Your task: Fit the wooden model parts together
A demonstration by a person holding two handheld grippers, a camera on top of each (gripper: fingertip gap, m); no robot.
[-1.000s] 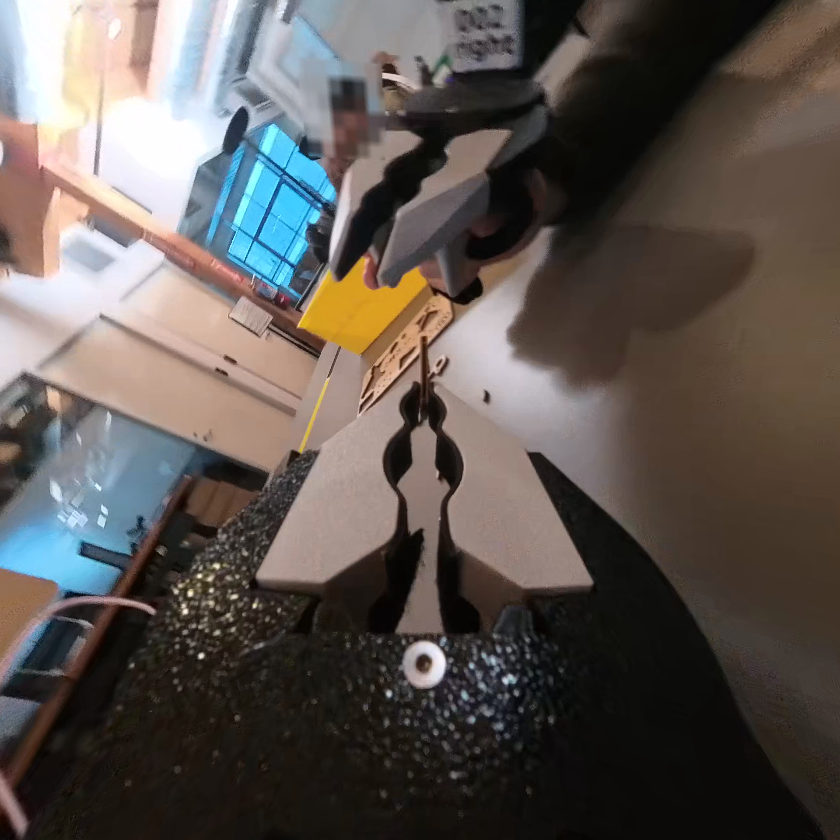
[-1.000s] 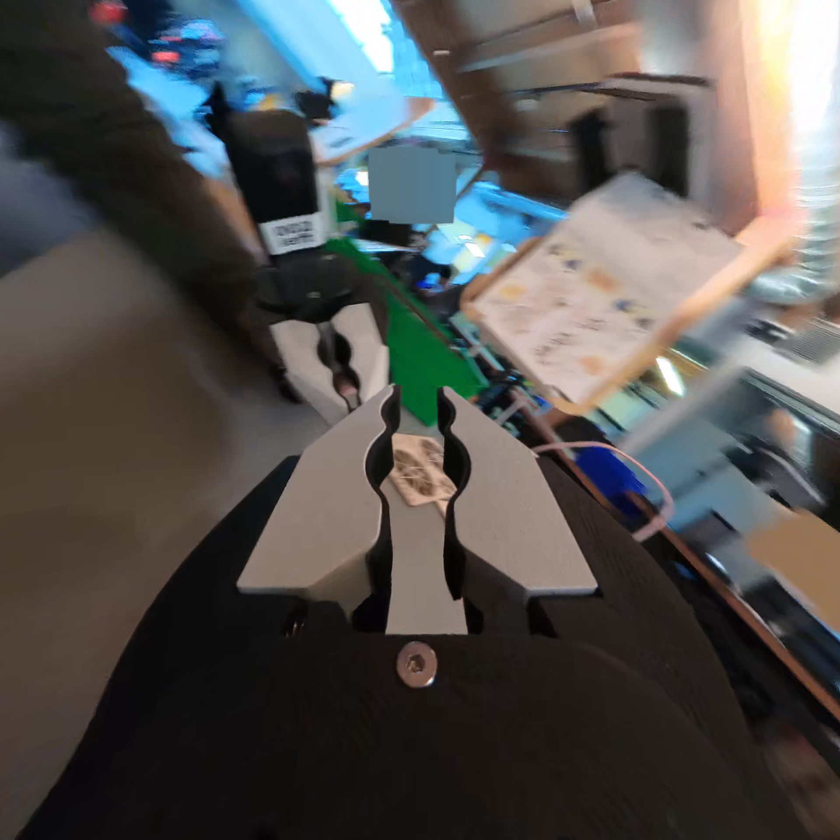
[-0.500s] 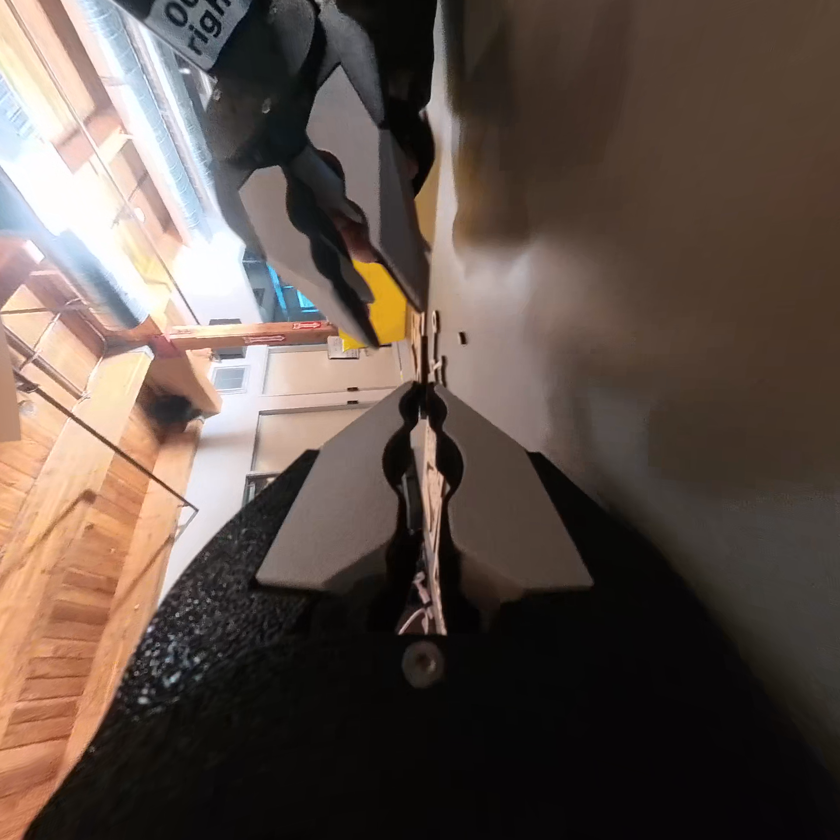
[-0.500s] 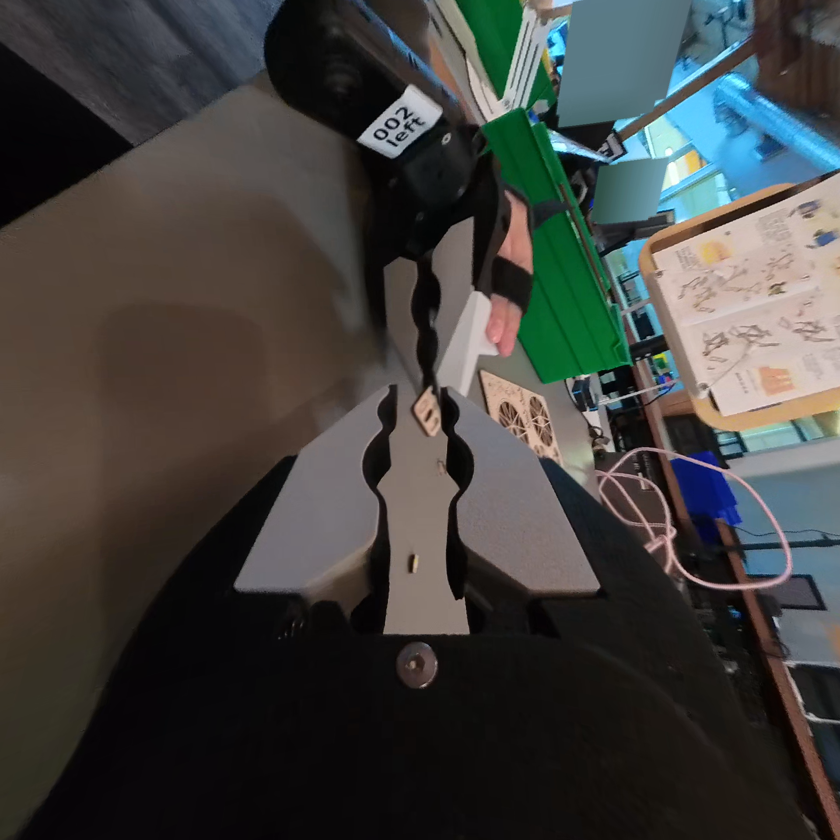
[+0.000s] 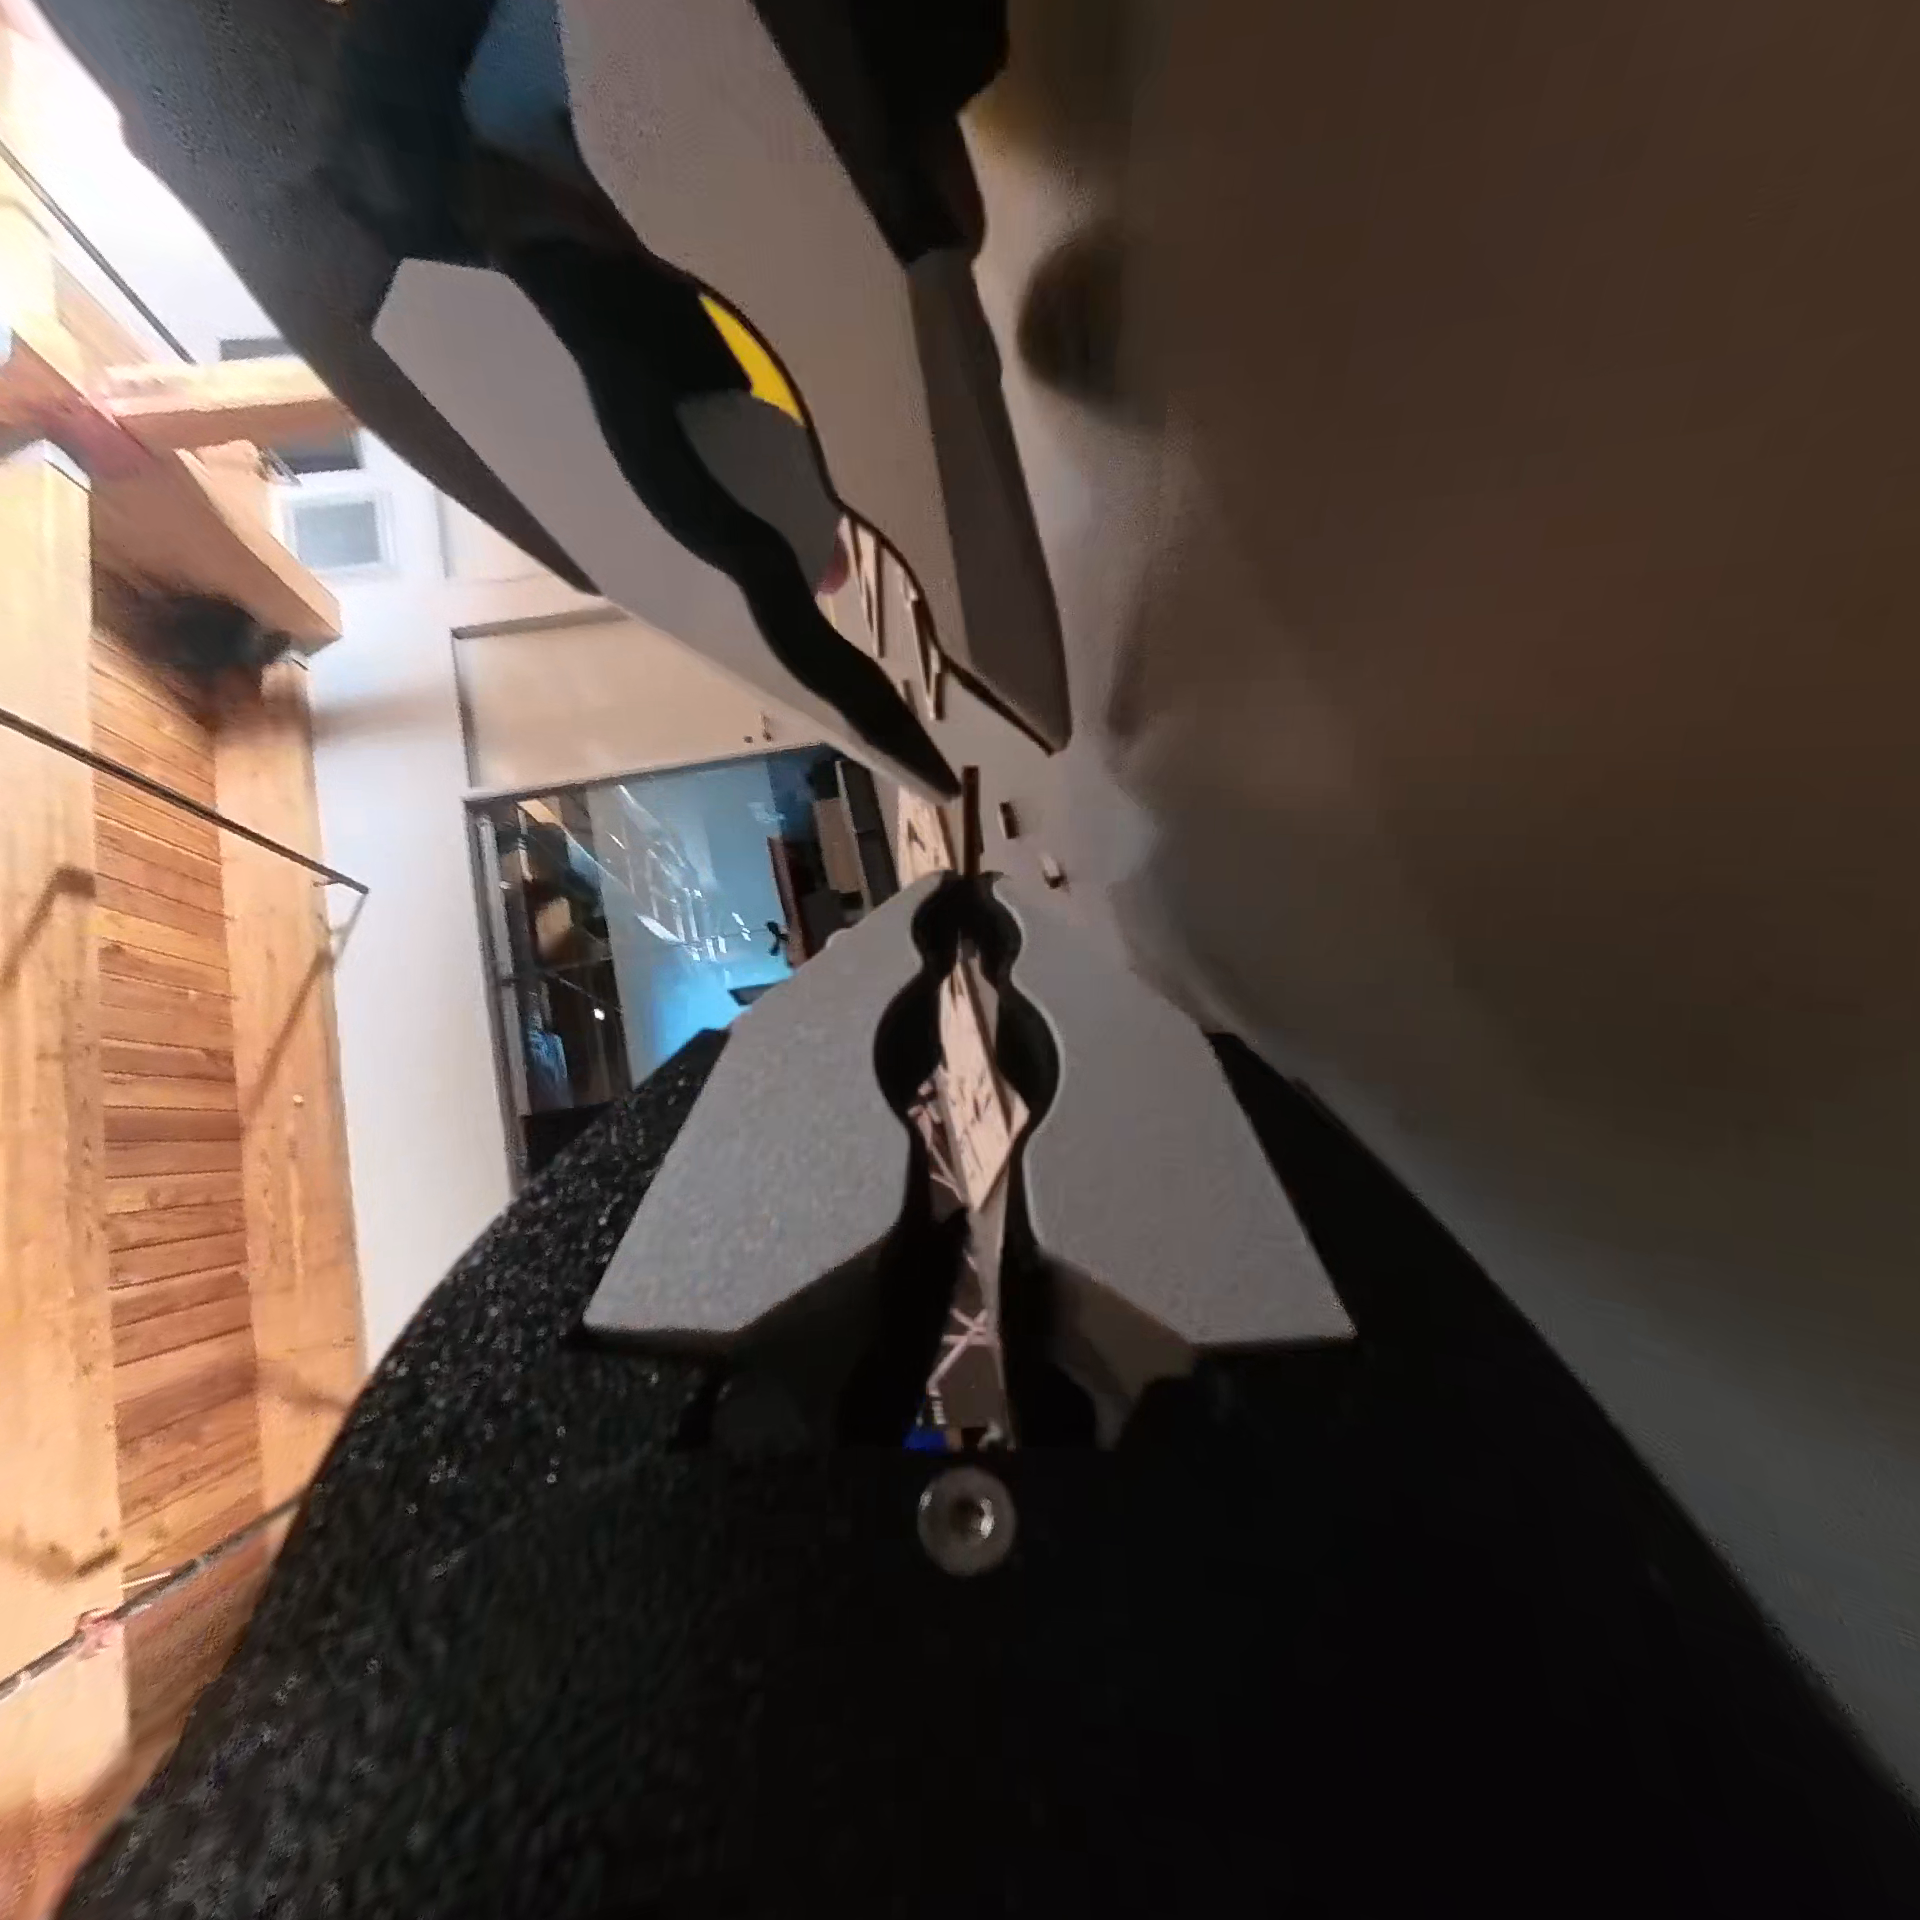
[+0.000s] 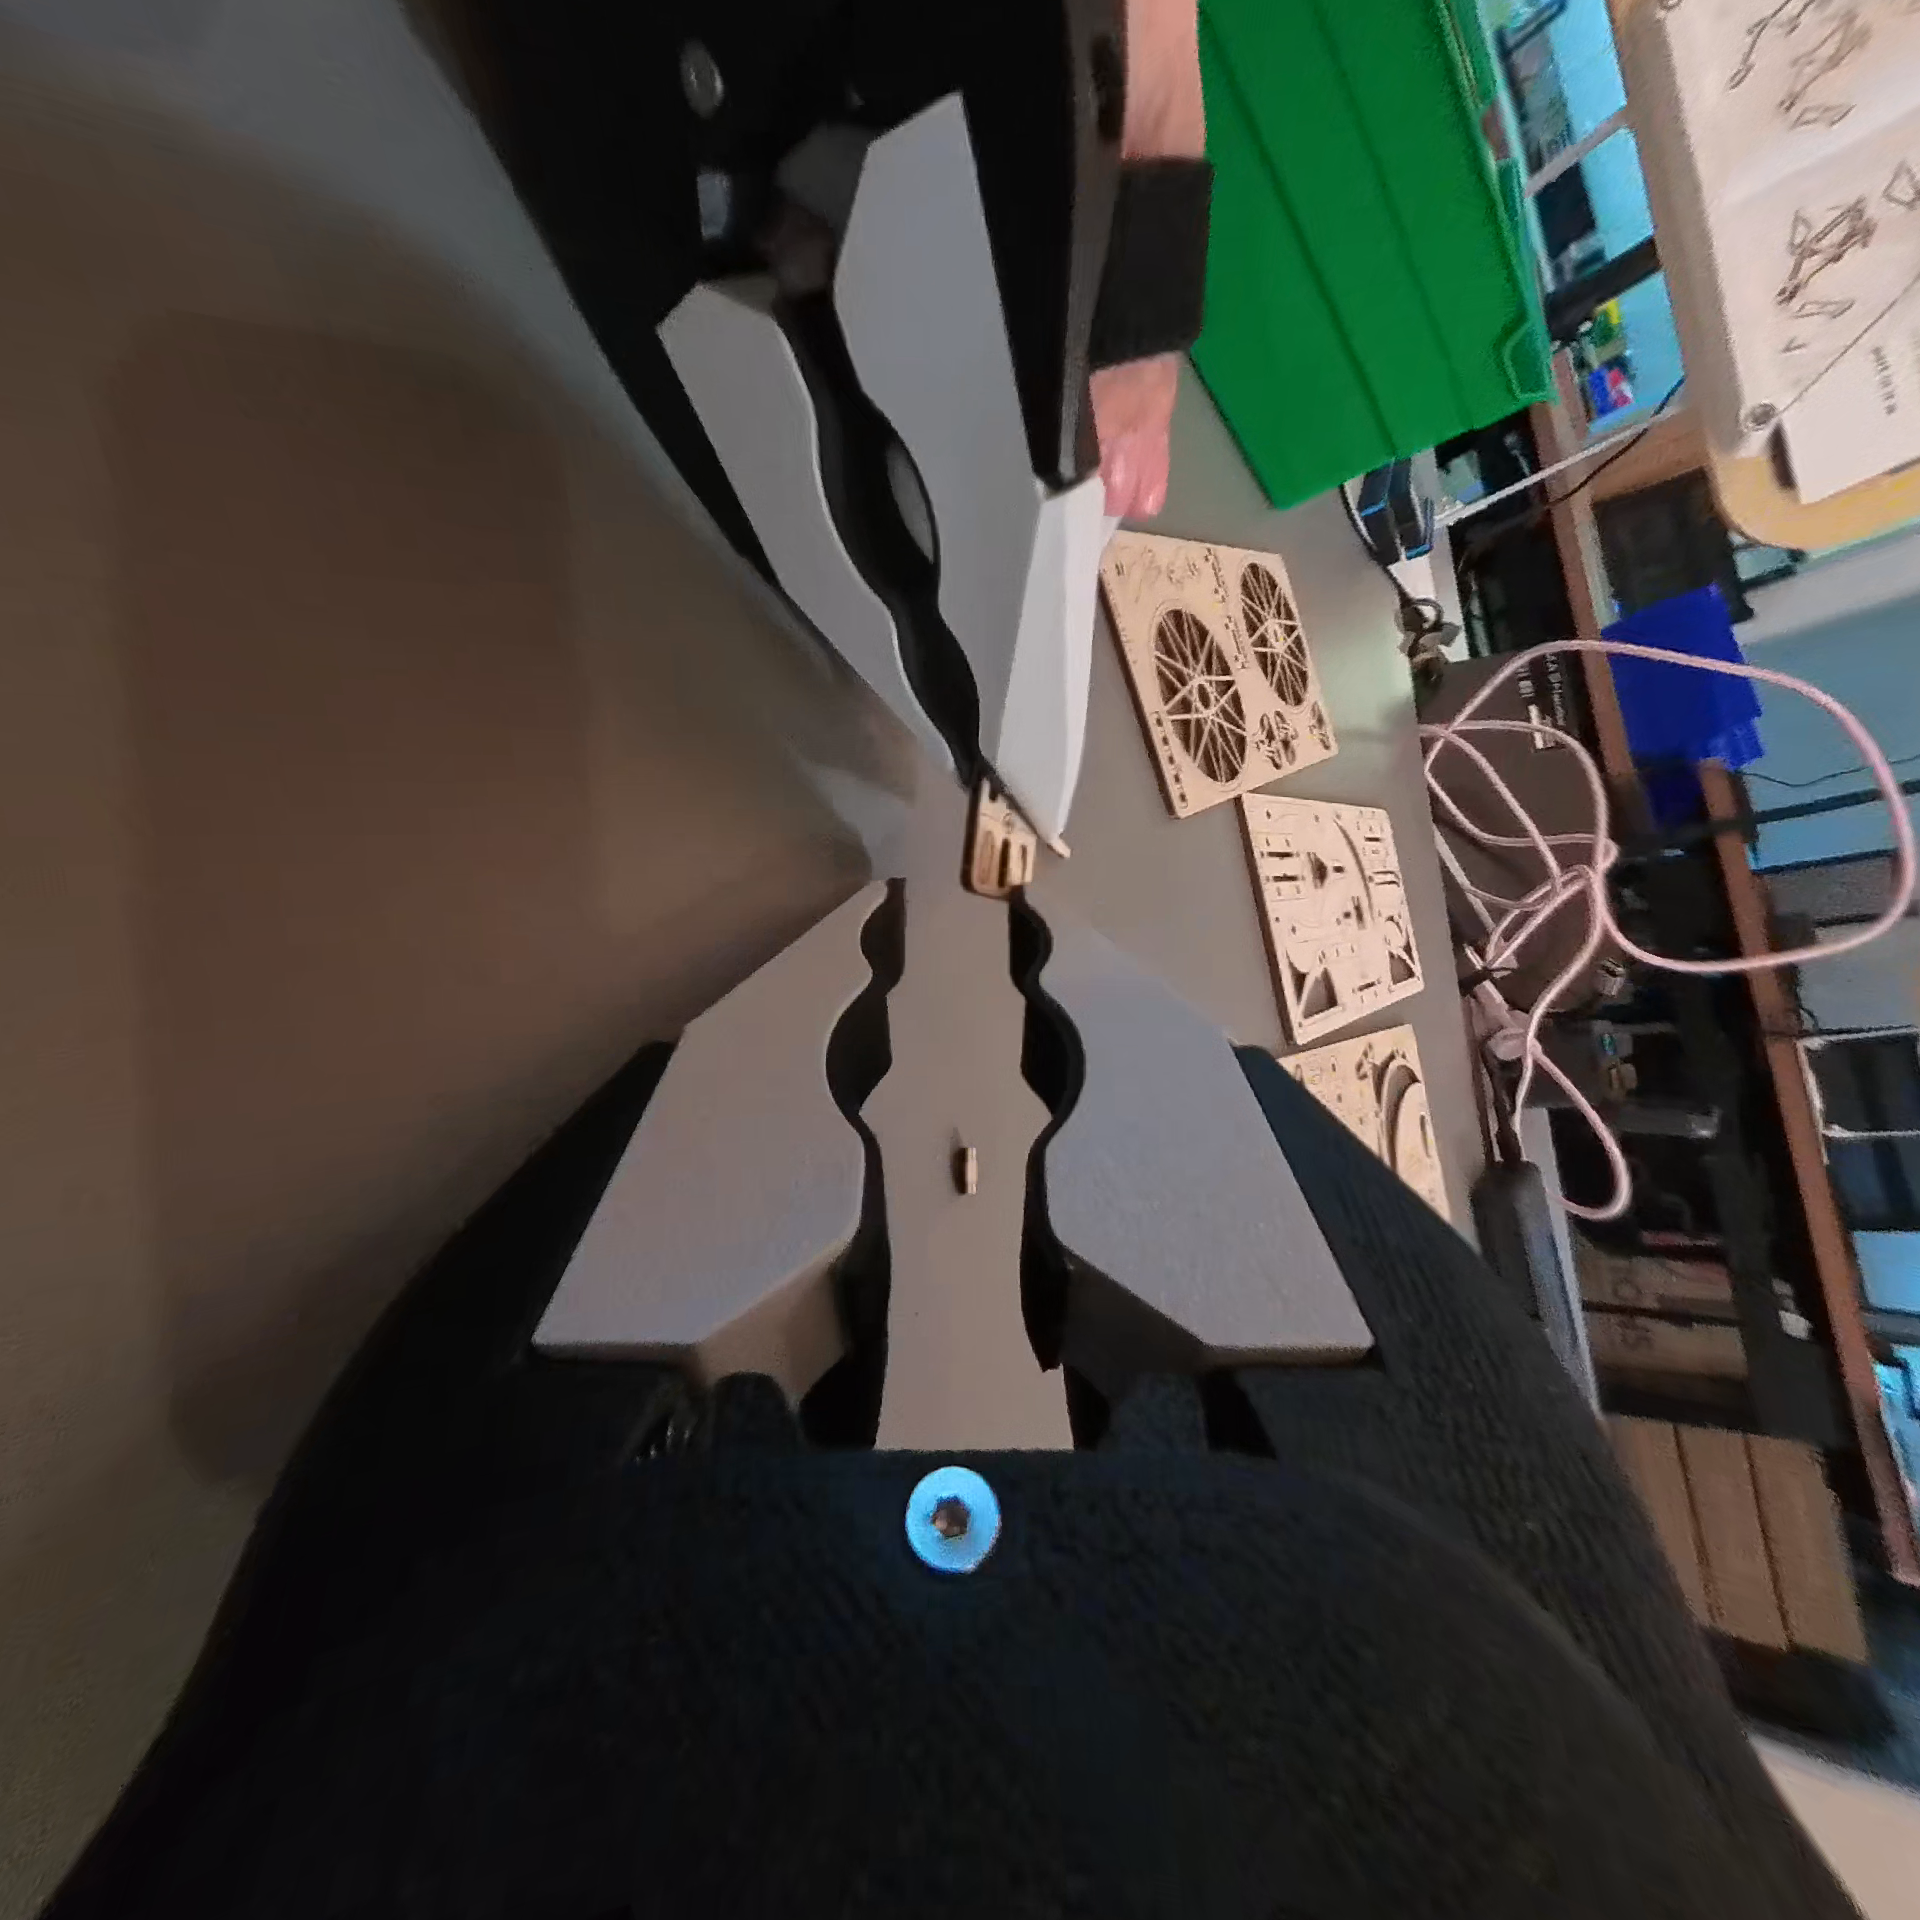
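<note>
My left gripper [image 5: 968,883] is shut on a small flat wooden model part [image 5: 971,821], seen edge-on and sticking out past its tips. In the right wrist view the left gripper [image 6: 982,790] comes in from above with the pale slotted part [image 6: 997,854] in its tips. My right gripper [image 6: 956,904] is open and empty, its tips just short of the part and on either side of it. In the left wrist view the right gripper [image 5: 997,758] faces mine tip to tip. Both hang close over the grey table [image 6: 312,727].
A tiny wooden bit [image 6: 966,1166] lies on the table under my right gripper. Three laser-cut wooden sheets [image 6: 1216,675] [image 6: 1330,914] [image 6: 1371,1112] lie beside it. A green bin [image 6: 1351,208], a pink cable [image 6: 1558,831] and an instruction sheet [image 6: 1818,208] are beyond.
Both grippers have moved together until their tips almost meet. The left gripper has kept hold of the wooden part. The right gripper has stayed open.
</note>
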